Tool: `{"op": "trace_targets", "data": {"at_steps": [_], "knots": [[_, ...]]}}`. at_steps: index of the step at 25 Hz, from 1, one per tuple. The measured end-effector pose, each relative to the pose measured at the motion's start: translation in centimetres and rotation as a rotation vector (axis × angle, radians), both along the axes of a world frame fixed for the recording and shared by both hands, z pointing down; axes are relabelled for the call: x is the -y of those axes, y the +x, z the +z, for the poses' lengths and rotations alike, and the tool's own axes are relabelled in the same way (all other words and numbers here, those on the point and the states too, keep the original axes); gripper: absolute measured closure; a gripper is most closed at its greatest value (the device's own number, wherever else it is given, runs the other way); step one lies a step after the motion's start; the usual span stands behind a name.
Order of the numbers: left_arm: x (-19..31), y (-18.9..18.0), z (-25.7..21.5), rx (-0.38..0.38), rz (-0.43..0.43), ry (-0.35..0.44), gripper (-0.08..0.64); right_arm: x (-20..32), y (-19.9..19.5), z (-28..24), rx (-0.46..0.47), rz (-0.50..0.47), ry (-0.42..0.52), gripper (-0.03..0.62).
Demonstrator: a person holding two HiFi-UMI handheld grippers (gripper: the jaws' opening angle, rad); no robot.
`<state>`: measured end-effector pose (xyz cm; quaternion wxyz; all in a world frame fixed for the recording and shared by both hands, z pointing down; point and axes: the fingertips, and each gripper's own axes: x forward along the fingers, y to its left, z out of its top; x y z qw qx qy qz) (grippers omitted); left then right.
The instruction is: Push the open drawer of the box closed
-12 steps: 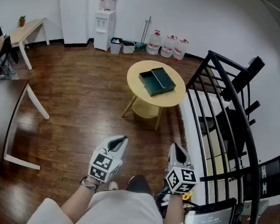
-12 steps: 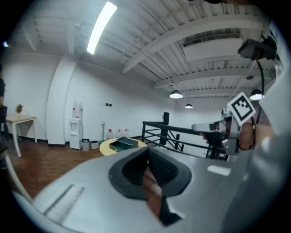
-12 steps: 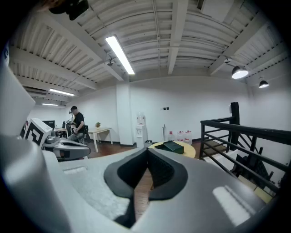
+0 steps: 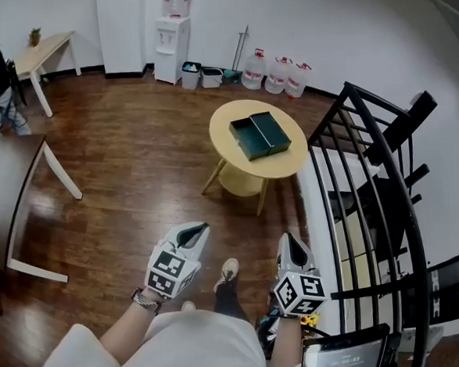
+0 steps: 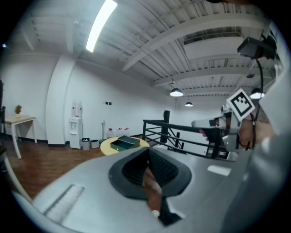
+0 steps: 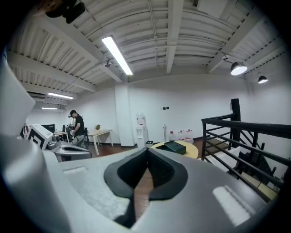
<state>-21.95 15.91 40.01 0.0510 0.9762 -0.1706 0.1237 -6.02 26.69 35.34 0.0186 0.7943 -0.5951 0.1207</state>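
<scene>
- The box (image 4: 273, 130) sits on a round yellow table (image 4: 240, 111) well ahead of the person, with bare wooden floor between the table and both grippers.
- Its open drawer (image 4: 246, 139) sticks out toward the left of the head view, so box and drawer together form one long shape running roughly left to right across the tabletop, slightly tilted.
- The left gripper (image 4: 195, 233) is held low near the person's body and aims forward. Its own view shows the jaws pressed together with nothing between them, and the box (image 5: 123, 144) appears small and far off, up and to the left of the jaw line.
- The right gripper (image 4: 290, 245) is likewise held close in, beside the black railing (image 4: 369, 169). Its jaws are closed and empty, and the box (image 6: 174, 146) lies far ahead, a little right of them.
- Neither gripper is clearly nearer; both are well apart from the table.
- Judged from this layout, the left gripper stands on the drawer's side, so it looks better placed to come round to the drawer's outer face and push rightward along the long axis.
- The approach has not yet closed the gap.
</scene>
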Motion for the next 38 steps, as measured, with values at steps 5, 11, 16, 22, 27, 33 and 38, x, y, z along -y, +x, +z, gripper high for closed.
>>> {"op": "trace_targets", "data": {"at_steps": [5, 11, 16, 22, 27, 33, 38], "knots": [[1.5, 2.0, 0.4, 0.011, 0.009, 0.005, 0.552, 1.2, 2.2, -0.3, 0.017, 0.013, 0.026, 0.591], [4.4, 5.2, 1.0, 0.046, -0.002, -0.002, 0.552, 4.4, 6.4, 0.0, 0.052, 0.010, 0.029, 0.591], [8.3, 9.0, 0.3, 0.050, -0.029, 0.004, 0.552, 8.2, 10.5, -0.3, 0.042, -0.013, 0.022, 0.591], [10.9, 14.5, -0.4, 0.047, -0.038, -0.001, 0.552, 11.4, 15.4, -0.7, 0.030, -0.050, 0.005, 0.591], [12.1, 17.8, 0.3, 0.063, -0.056, -0.028, 0.552, 12.9, 18.4, -0.8, 0.035, -0.081, 0.002, 0.591], [13.3, 21.4, 0.7, 0.071, -0.059, -0.048, 0.552, 14.5, 20.7, 0.0, 0.048, -0.127, -0.012, 0.591], [13.8, 22.9, 1.0, 0.097, -0.048, -0.051, 0.552, 15.7, 21.5, 0.3, 0.071, -0.150, -0.011, 0.591]]}}
